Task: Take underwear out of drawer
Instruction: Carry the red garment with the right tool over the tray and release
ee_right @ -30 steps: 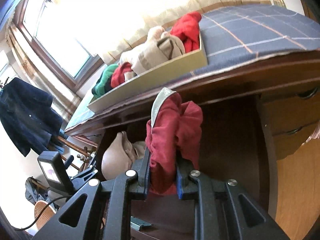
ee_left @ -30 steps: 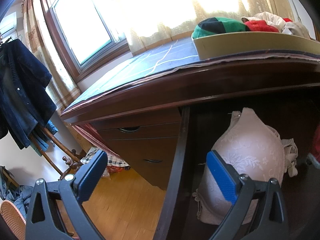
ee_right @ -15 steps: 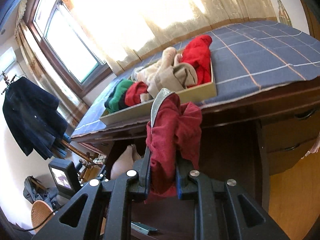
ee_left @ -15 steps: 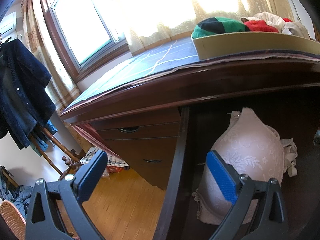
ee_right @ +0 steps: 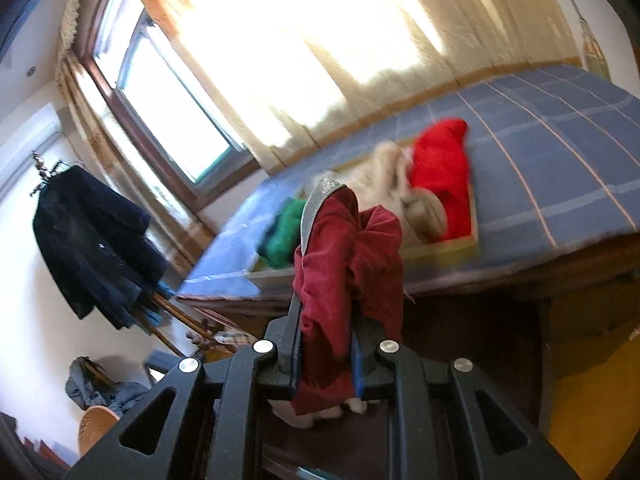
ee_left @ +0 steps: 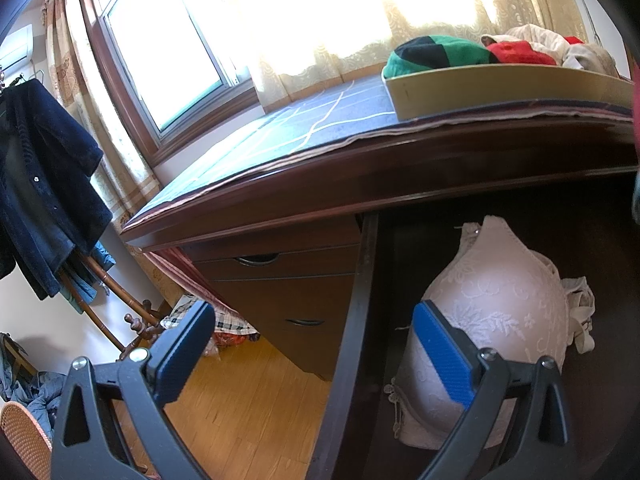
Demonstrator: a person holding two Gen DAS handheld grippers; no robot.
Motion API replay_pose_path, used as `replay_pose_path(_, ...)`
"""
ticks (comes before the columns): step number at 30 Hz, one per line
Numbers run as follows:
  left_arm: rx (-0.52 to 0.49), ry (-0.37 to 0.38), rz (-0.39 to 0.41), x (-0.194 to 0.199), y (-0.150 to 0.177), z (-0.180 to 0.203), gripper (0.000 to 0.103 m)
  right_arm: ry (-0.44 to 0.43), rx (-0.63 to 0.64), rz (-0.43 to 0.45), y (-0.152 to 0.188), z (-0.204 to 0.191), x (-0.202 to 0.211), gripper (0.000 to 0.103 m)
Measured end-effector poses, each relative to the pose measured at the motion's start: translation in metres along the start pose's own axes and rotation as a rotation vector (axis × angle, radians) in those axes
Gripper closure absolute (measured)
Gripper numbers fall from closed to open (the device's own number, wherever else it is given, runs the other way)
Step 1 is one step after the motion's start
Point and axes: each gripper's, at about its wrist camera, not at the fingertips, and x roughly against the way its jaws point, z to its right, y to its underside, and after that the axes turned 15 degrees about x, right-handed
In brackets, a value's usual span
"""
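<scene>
While right gripper (ee_right: pixel 326 364) clamps dark red underwear (ee_right: pixel 348 264), left gripper (ee_left: pixel 312 356) wide

Light source: strong daylight through the window (ee_left: pixel 160 60) and the thin curtains (ee_left: pixel 340 20) behind the counter (ee_left: pixel 304 136).
Glare: window and curtains are blown out to white in both views, with no detail left in them.
Shadows: the open drawer (ee_left: pixel 500 216) under the counter is dark; its inside walls are hard to read.
Lit areas: the wooden floor (ee_left: pixel 248 400) shines warm yellow.
Blur: the left wrist view is sharp; the right wrist view is smeared, most over the clothes in the tray (ee_right: pixel 440 248).
Distortion: fisheye bends the counter edge and window frame; the corners fall to black.
</scene>
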Motion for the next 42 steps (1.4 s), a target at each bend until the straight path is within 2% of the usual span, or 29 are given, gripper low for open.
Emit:
replay_pose_path(7,0.000,0.001,0.001,0.000,0.000,0.000,0.002,-0.008,0.106,0.098,-0.064,-0.023,-0.013,0.083)
replay_pose_path(10,0.000,0.001,0.001,-0.001,0.000,0.001,0.002,-0.024,0.084,0.125,-0.087,-0.022,-0.029,0.083)
replay_pose_path(15,-0.001,0.005,0.004,-0.001,-0.001,0.002,0.002,0.023,0.076,0.180,-0.117,-0.021,-0.062,0.083)
replay_pose_path(21,-0.003,0.010,0.006,-0.001,-0.003,0.002,0.002,0.038,-0.005,0.201,-0.149,0.003,-0.119,0.083)
replay_pose_path(24,-0.005,0.011,0.006,-0.001,-0.003,0.002,0.002,0.048,-0.056,0.170,-0.157,0.024,-0.151,0.083)
replay_pose_path(28,-0.005,0.013,0.005,-0.001,-0.001,0.003,0.002,0.108,-0.087,0.053,-0.161,0.046,-0.197,0.083)
replay_pose_path(33,-0.005,0.014,0.005,-0.002,-0.002,0.003,0.002,0.133,-0.132,-0.042,-0.162,0.064,-0.237,0.082)
replay_pose_path(34,-0.004,0.014,0.005,-0.001,-0.002,0.003,0.002,0.140,-0.144,-0.067,-0.163,0.068,-0.245,0.080)
replay_pose_path(37,-0.004,0.019,0.005,-0.002,-0.002,0.003,0.002,0.124,-0.171,-0.095,-0.167,0.075,-0.251,0.065)
replay_pose_path(38,-0.005,0.020,0.006,-0.002,-0.001,0.003,0.002,0.107,-0.179,-0.075,-0.167,0.075,-0.247,0.055)
replay_pose_path(39,-0.005,0.020,0.007,-0.002,-0.001,0.003,0.002,0.092,-0.182,-0.038,-0.168,0.075,-0.240,0.046)
replay_pose_path(42,-0.004,0.020,0.008,-0.001,0.000,0.002,0.002,0.079,-0.144,0.146,-0.174,0.065,-0.200,0.031)
